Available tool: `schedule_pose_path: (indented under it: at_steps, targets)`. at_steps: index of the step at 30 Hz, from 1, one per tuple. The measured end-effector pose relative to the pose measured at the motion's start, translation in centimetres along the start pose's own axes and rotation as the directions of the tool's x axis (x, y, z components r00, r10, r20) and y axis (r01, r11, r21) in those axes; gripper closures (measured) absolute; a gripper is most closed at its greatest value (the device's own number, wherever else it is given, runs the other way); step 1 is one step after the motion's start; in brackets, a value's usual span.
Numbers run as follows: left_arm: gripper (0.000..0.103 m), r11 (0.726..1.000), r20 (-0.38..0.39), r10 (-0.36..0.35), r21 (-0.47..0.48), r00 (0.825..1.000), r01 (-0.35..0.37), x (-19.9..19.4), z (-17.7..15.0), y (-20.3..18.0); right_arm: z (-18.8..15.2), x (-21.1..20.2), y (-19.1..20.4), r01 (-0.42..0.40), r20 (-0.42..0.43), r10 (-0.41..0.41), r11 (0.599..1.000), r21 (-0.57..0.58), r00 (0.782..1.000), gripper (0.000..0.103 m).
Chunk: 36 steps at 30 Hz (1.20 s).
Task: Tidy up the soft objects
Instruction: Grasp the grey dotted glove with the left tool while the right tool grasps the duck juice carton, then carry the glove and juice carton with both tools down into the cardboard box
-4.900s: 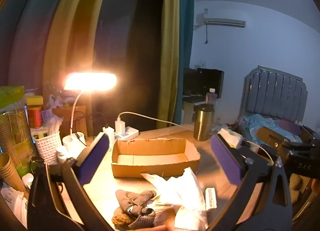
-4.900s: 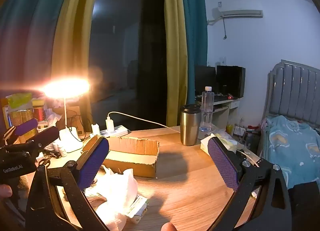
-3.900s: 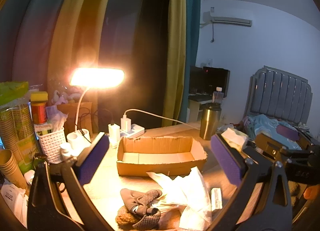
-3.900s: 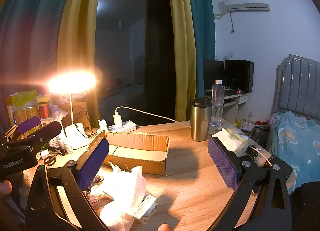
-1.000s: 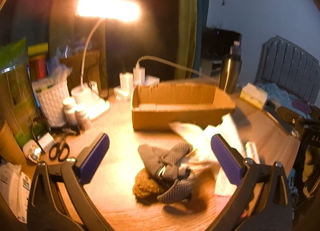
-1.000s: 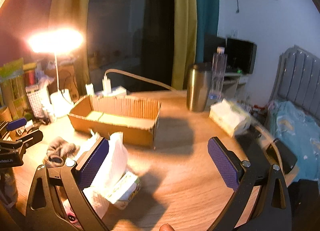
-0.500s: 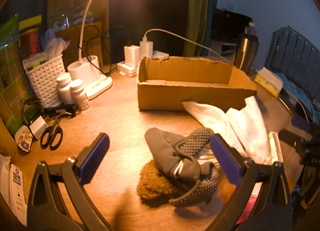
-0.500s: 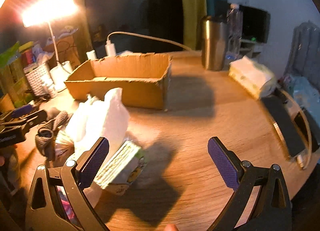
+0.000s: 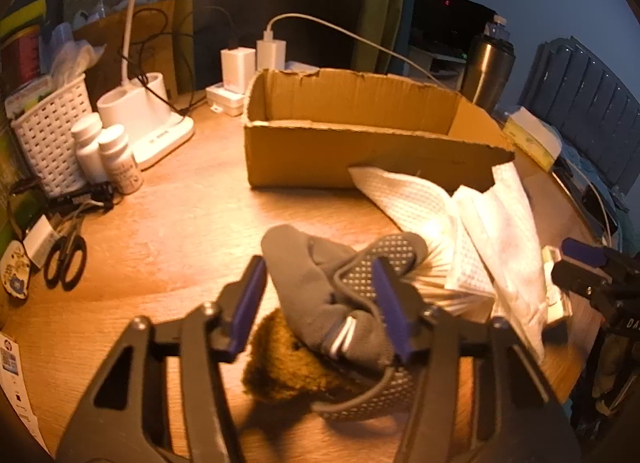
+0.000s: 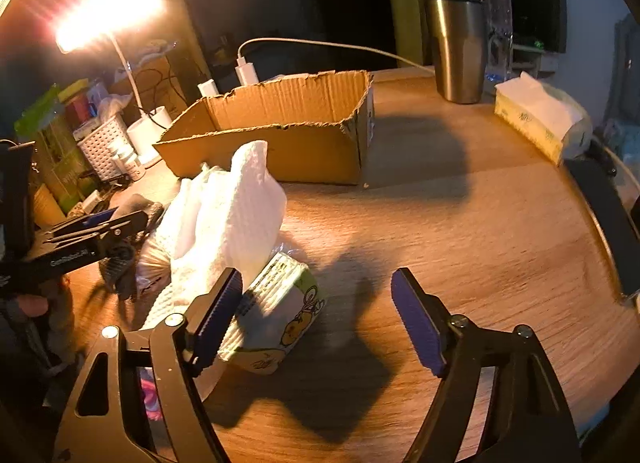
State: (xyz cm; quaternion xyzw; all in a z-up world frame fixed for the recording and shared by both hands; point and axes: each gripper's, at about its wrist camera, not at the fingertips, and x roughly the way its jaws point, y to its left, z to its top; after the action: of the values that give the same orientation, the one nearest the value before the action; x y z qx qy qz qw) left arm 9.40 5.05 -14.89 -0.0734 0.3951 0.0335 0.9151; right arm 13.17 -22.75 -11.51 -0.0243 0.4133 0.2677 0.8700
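Gloves (image 9: 320, 295), grey w/ dotted palms, lie bunched on a brown fuzzy thing (image 9: 276, 367) on the table (image 9: 168, 231), in front of the cardboard box (image 9: 360, 151); your left gripper (image 9: 320, 303) is closing w/ them between its jaws, pads not clearly pressing yet. To the right, white paper towels (image 10: 228, 215) lean on a tissue pack (image 10: 276, 315). Your right gripper (image 10: 320, 319) is closing too, still unclenched, pack beside its left pad, nothing grasped.

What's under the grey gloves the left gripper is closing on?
A brown fuzzy item pokes out beneath the grey gloves, resting on the table. The gloves cover most of it, so what it is stays unclear. The left gripper jaws are closing around the gloves.
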Motion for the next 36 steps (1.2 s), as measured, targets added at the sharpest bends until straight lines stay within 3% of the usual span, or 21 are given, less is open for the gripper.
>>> schedule_pose_path:
  at_steps: [6,9,10,11,13,20,36]
  targets:
    - [0.069,1.000,0.004,-0.026,0.004,1.000,0.026,-0.4,0.0,-0.3,-0.2,0.6,-0.6,-0.086,-0.060,0.089,0.995,0.050,0.994,0.027]
    - [0.081,0.999,0.020,-0.030,0.018,0.999,0.029,-1.0,0.3,-0.5,-0.6,1.4,-0.4,-0.083,-0.112,0.089,0.995,0.059,0.990,0.028]
    - [0.081,0.999,0.028,-0.032,0.027,0.999,0.032,-1.3,0.4,-0.6,-0.8,1.6,-0.5,-0.087,-0.121,0.094,0.994,0.064,0.988,0.034]
    - [0.083,0.999,0.032,-0.032,0.034,0.999,0.031,-1.4,0.5,-0.7,-0.9,1.5,-0.5,-0.089,-0.110,0.096,0.994,0.068,0.989,0.049]
    - [0.084,0.998,0.035,-0.041,0.044,0.999,0.039,-1.6,0.5,-0.9,-0.9,1.6,-0.5,-0.091,-0.115,0.099,0.993,0.073,0.988,0.052]
    - [0.085,0.996,0.058,-0.081,0.042,0.995,0.078,-2.7,0.7,-1.1,-0.1,-0.2,-0.5,-0.083,-0.050,0.085,0.995,0.050,0.995,0.052]
    - [0.085,0.995,0.229,-0.104,0.029,0.968,0.100,-8.1,4.0,-0.3,4.0,-4.0,0.9,-0.030,0.119,0.034,0.999,-0.036,0.992,0.052]
